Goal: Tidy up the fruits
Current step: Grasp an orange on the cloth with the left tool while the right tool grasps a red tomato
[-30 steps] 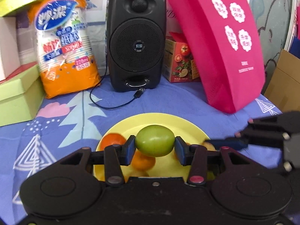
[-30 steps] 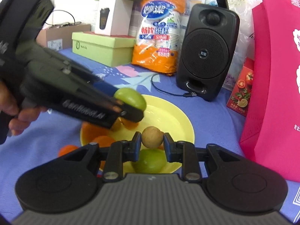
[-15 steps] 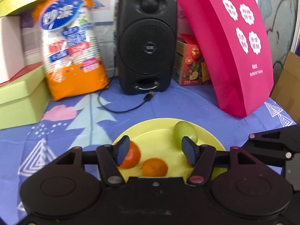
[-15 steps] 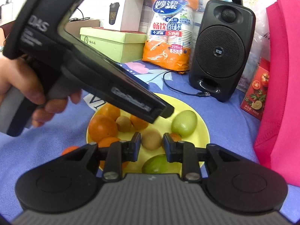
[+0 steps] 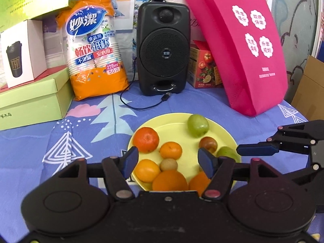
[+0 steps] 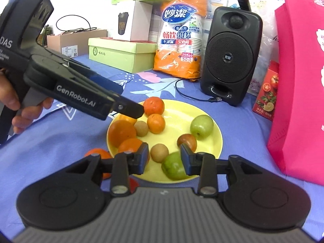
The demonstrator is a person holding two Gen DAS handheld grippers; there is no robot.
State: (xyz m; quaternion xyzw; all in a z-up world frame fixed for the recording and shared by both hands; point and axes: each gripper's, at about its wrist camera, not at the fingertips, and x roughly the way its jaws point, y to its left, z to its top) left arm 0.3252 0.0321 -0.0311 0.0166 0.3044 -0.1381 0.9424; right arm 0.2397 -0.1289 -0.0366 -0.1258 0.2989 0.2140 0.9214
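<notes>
A yellow plate [image 5: 174, 119] on the blue cloth holds several oranges, two green fruits and small brown ones. My left gripper [image 5: 168, 161] hovers over the plate's near side, its jaws opening with nothing gripped. The round green fruit [image 5: 197, 125] lies at the far side of the plate. In the right wrist view my right gripper [image 6: 164, 155] is low over the plate with its jaws opening. A small brown fruit [image 6: 159, 152] rests on the plate between the pads, clear of both. One orange [image 6: 97, 154] lies on the cloth left of the plate.
Behind the plate stand a black speaker [image 5: 163, 50] with its cable [image 5: 141, 106], an orange pack of paper cups [image 5: 93, 46] and a red carton [image 5: 204, 70]. A pink bag [image 5: 247, 48] leans at the right. Green boxes [image 5: 34, 99] sit at the left.
My left gripper let the green fruit go onto the far side of the plate and drew back, jaws wider. My right gripper opened off the small brown fruit, which now lies on the plate.
</notes>
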